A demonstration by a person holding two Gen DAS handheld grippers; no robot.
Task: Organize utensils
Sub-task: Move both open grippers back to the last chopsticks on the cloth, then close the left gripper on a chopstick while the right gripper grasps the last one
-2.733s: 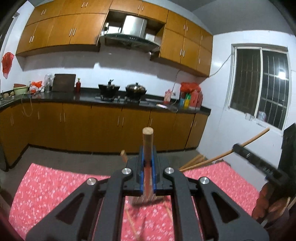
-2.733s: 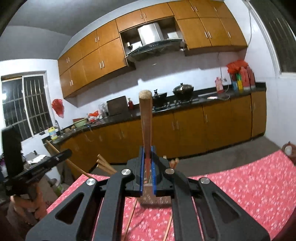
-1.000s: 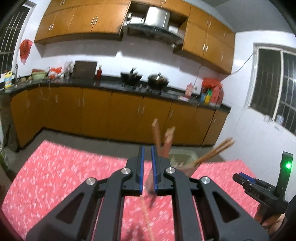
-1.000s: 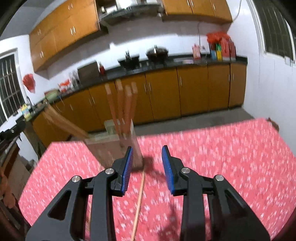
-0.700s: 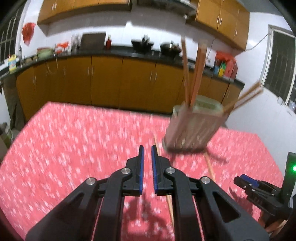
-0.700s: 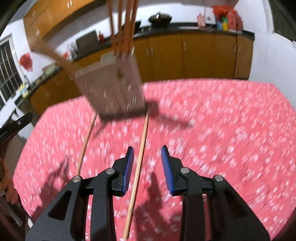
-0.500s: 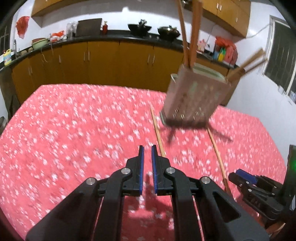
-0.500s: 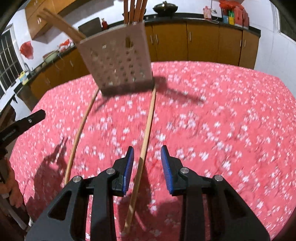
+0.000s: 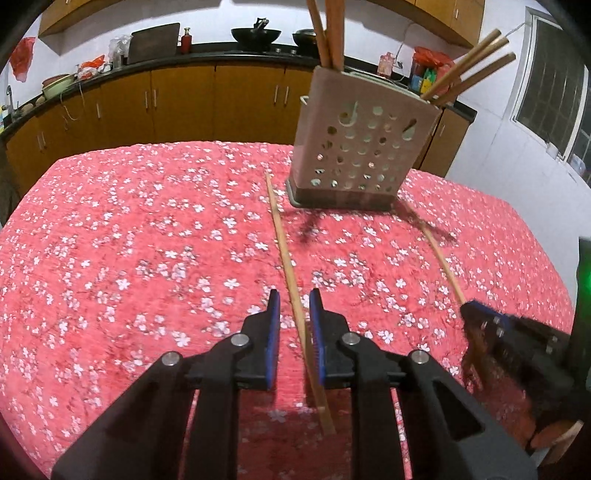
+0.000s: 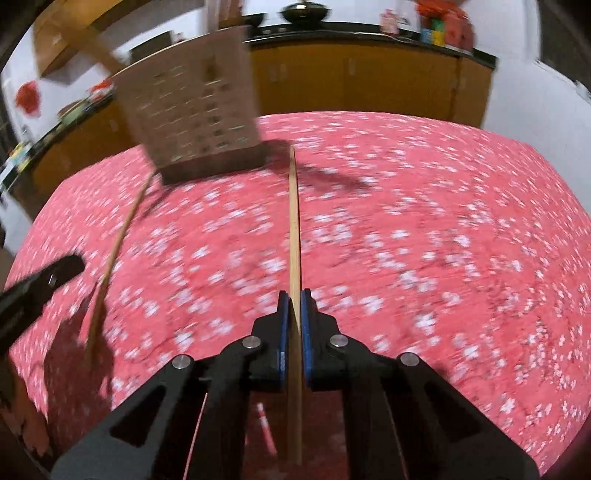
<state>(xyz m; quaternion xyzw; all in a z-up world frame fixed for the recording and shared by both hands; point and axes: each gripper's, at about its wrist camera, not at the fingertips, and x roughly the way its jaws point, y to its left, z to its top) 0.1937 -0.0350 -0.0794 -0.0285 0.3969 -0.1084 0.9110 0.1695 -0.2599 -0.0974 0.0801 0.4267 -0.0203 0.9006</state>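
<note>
Jaws: your right gripper (image 10: 291, 308) is now clamping one chopstick (image 10: 294, 236); your left gripper (image 9: 294, 306) is opening around another chopstick (image 9: 282, 236), ungripped, both descending from the holder (image 9: 356, 147).

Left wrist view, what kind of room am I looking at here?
A home kitchen, most likely. Wooden cabinets run under a dark counter, a wok sits on the stove at the back, and a perforated utensil holder with chopsticks stands on the red floral tablecloth.
</note>
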